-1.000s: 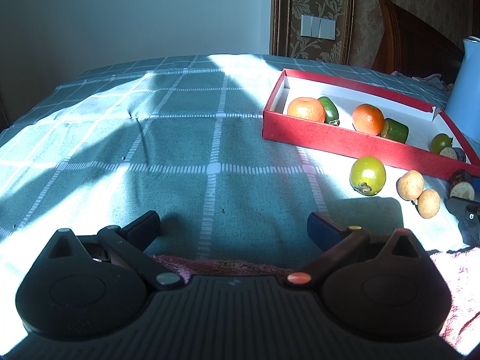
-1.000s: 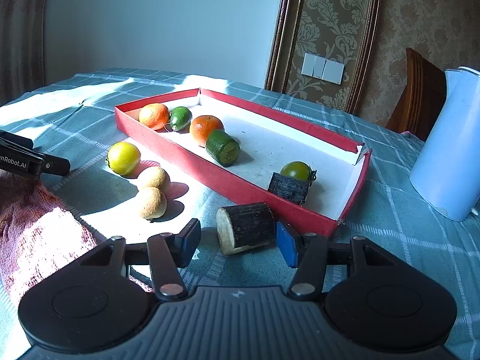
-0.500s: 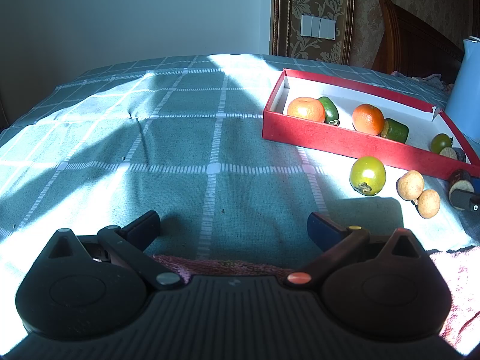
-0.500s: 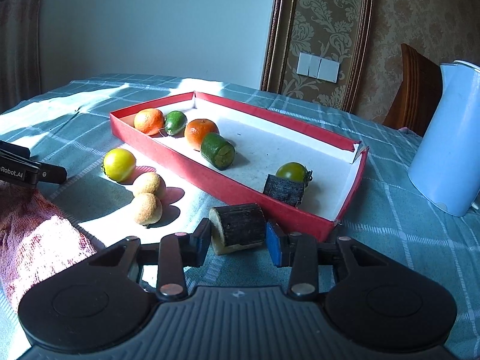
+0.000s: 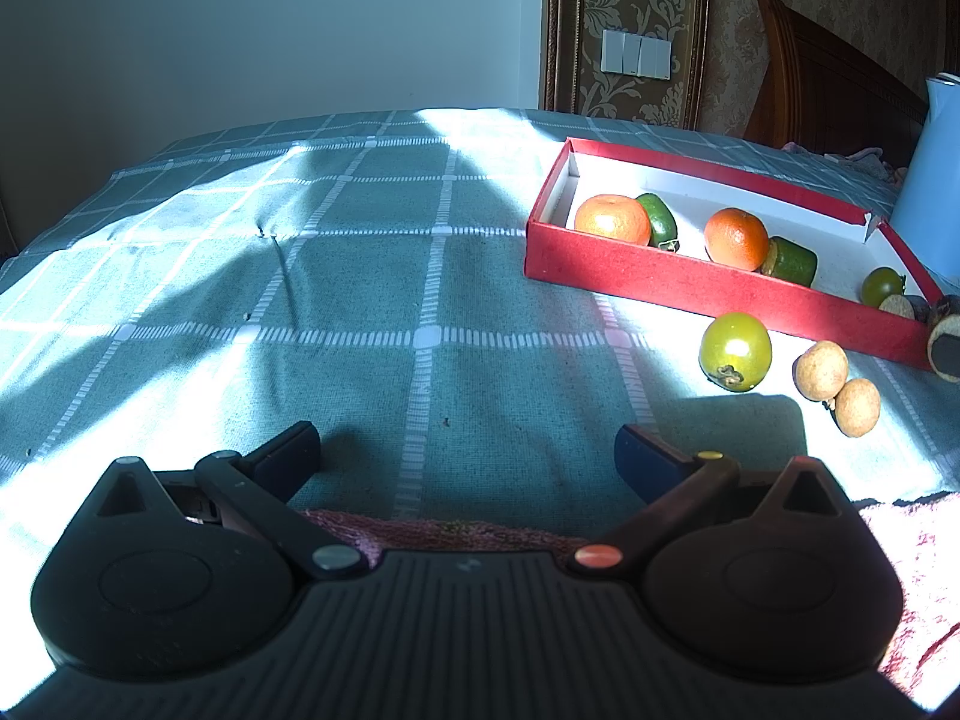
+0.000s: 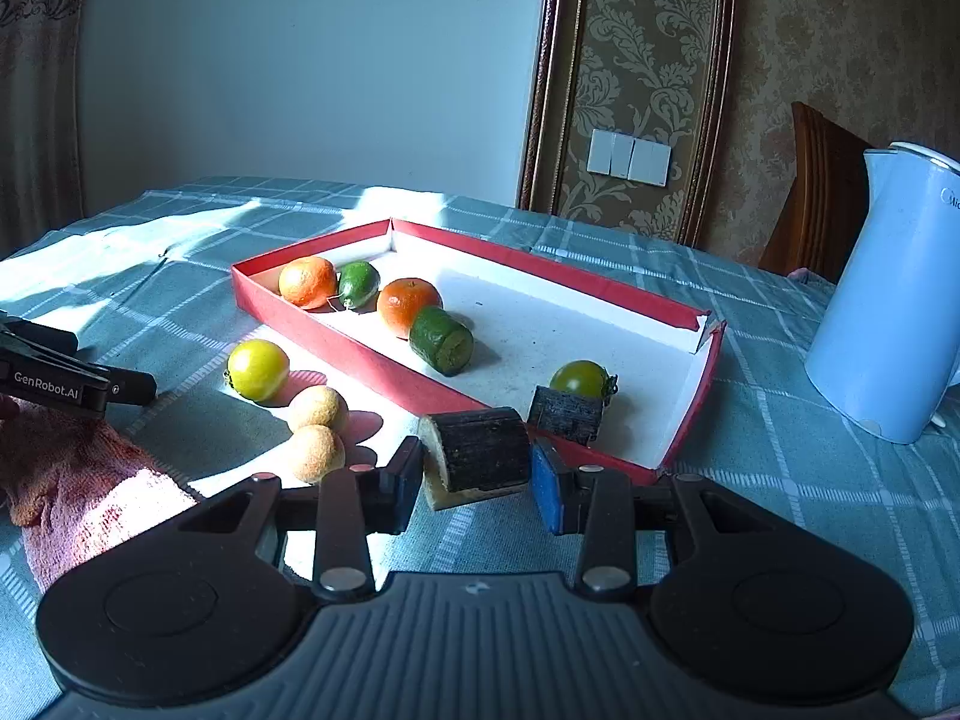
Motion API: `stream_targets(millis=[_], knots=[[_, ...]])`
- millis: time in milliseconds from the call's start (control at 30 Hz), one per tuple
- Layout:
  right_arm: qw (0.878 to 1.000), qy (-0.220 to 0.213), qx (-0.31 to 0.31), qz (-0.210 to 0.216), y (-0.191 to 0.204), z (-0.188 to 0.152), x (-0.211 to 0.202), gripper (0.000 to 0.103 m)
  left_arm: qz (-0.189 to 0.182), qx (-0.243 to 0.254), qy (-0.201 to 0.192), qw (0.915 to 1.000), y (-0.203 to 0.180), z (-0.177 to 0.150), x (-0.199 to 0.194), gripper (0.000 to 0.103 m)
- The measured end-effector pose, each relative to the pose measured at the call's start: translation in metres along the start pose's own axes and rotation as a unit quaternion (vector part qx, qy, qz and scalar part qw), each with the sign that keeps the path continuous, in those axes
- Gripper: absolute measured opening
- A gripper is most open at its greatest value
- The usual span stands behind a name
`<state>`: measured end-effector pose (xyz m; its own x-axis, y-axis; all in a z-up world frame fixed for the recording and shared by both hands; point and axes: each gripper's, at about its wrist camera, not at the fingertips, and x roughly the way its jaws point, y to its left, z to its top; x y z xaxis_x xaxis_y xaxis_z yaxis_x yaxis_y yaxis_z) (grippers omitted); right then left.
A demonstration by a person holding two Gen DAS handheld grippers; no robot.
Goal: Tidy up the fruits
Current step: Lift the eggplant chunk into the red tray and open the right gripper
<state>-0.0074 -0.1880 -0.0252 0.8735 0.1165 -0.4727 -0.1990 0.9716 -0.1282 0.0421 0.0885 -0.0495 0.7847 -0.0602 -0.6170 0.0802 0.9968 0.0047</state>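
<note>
Right wrist view: the right gripper [image 6: 477,477] is clamping the dark stub [image 6: 477,449] just outside the red box [image 6: 372,360]; next, I judge, lifting it inside. Left gripper [image 5: 467,450] is idling wide open, empty.

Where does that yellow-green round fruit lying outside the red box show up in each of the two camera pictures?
Left wrist view: the yellow-green fruit sits right of centre, just in front of the red box.
Right wrist view: the same fruit lies left of centre, beside the box's near wall.
Shared landmark: the two tan round fruits next to it.
</note>
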Motion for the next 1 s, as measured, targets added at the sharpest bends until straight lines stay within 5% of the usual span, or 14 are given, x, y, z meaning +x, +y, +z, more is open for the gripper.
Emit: stream_targets(millis=[333, 1000], knots=[[0.999, -0.015, -0.020, -0.019, 0.000, 0.022, 0.012, 0.038, 0.000, 0.000, 0.000, 1.0000, 0.000, 0.000, 0.000, 0.103], [0.997, 0.034, -0.030, -0.055, -0.011, 0.045, 0.095, 0.038, 0.000, 0.000, 0.000, 1.0000, 0.000, 0.000, 0.000, 0.103]])
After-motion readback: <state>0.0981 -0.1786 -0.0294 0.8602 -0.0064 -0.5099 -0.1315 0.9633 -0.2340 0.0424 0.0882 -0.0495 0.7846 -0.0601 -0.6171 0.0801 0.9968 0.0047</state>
